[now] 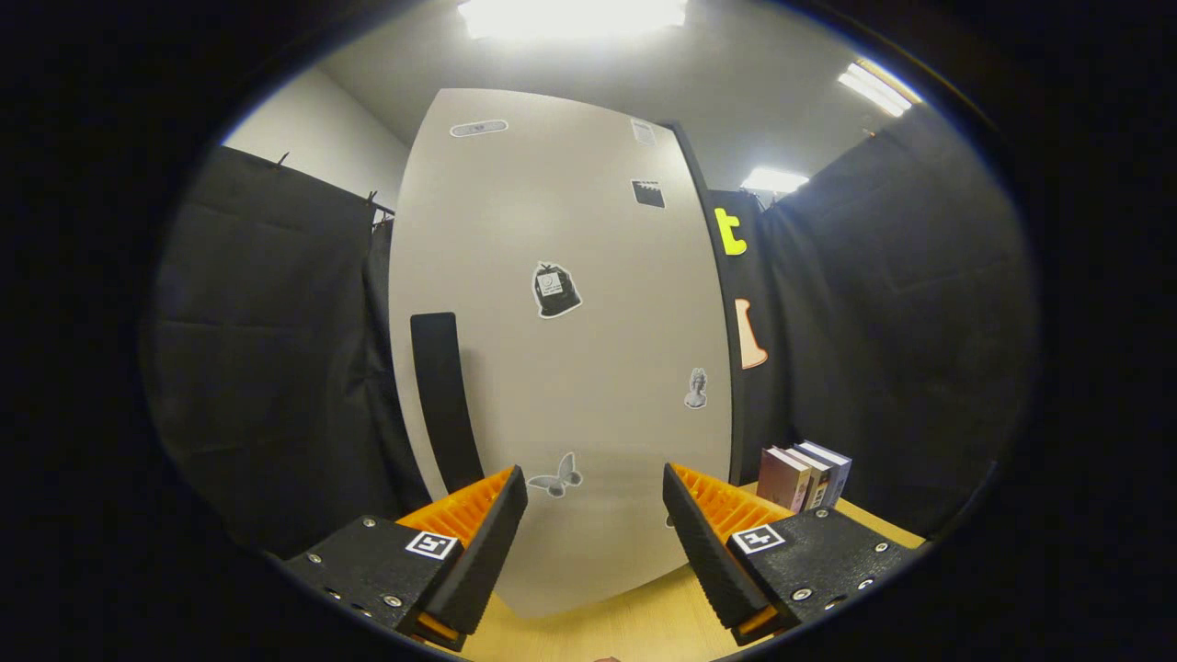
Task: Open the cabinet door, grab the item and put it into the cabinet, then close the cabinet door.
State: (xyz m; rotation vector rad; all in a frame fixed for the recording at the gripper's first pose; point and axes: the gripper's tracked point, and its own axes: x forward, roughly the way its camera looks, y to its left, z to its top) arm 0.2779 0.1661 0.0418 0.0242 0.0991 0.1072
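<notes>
Right ahead of the fingers (596, 515) stands the cabinet (561, 349), door shut, pale front dotted with little stickers and a dark upright handle (444, 395) near its left edge. The fingers are spread wide with nothing between them, hanging just over the wooden desk (634, 621). Off to the right, beside the cabinet, a few books (803, 475) stand upright on the desk, well apart from the fingers. Black cloth hangs behind everything.

ahead: shut cabinet door (561, 349) blocks | right: books (805, 476) | jaws apart, gap free
</notes>
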